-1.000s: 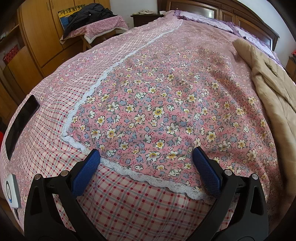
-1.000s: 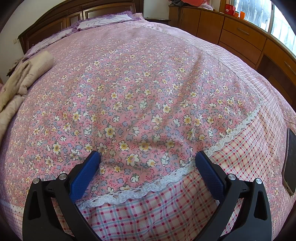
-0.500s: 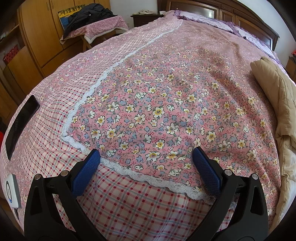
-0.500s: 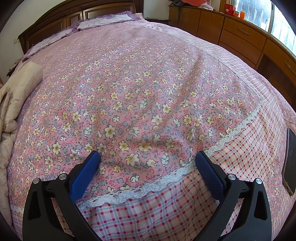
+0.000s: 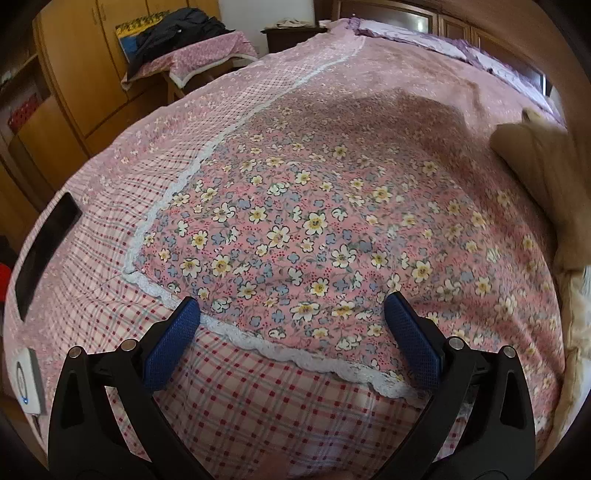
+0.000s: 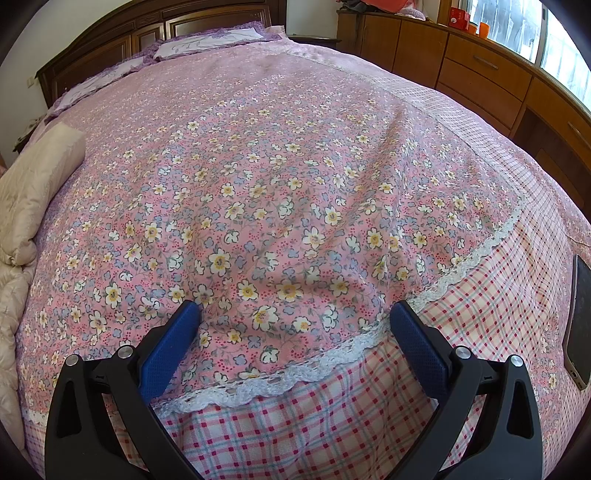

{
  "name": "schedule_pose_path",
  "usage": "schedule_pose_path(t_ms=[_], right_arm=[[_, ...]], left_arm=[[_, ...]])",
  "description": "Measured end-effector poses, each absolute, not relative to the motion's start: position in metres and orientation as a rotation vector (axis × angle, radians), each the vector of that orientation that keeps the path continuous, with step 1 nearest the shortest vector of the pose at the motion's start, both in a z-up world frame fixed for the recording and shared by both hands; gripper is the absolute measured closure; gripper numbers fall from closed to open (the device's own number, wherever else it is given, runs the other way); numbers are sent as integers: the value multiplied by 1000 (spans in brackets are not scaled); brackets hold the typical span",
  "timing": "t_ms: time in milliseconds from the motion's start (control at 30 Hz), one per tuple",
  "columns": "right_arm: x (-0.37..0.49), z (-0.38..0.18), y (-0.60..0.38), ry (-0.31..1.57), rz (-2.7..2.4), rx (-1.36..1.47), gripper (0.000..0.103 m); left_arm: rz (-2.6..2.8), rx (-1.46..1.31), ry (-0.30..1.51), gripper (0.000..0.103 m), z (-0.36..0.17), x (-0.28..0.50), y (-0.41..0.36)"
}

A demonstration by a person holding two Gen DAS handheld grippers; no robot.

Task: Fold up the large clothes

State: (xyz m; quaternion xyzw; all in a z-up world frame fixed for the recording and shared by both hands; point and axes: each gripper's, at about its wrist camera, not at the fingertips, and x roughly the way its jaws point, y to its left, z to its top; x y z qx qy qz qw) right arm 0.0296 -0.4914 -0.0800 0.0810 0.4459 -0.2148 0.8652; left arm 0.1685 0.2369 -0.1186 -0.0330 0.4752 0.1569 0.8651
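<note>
A beige padded garment (image 5: 535,177) lies bunched at the right edge of the left wrist view, and the same beige garment (image 6: 26,206) lies at the left edge of the right wrist view, on the pink flowered bedspread (image 5: 314,221). My left gripper (image 5: 291,332) stands open over the lace-trimmed foot of the spread, nothing between its blue pads. My right gripper (image 6: 295,328) is open too, over the same lace edge (image 6: 295,373). Both are well apart from the garment.
A dark phone (image 5: 44,247) lies on the checked border at left, seen as a phone (image 6: 580,325) at the right edge of the right wrist view. A white device (image 5: 26,380) sits near it. Wardrobes (image 5: 74,74), a cloth-covered stool with dark clothes (image 5: 184,40), drawers (image 6: 480,74) and the headboard (image 6: 147,29) surround the bed.
The beige garment has slid along the bed's side toward the foot, bunching up closer to the grippers. Neither gripper has opened or shut, and both stay in place.
</note>
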Motion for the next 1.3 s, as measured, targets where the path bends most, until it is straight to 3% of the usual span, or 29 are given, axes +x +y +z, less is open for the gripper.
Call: schedule_pose_path(t_ms=[333, 667, 967, 1300], right_arm=[[34, -81, -492, 935, -450, 169, 4], [34, -81, -493, 935, -449, 170, 4], [38, -83, -491, 936, -450, 168, 4], [46, -81, -488, 966, -466, 167, 5]], left_arm=[[232, -253, 850, 4, -87, 59, 224], [73, -180, 717, 4, -26, 34, 136], [-141, -179, 842, 4, -32, 53, 27], [-100, -77, 845, 4, -22, 34, 4]])
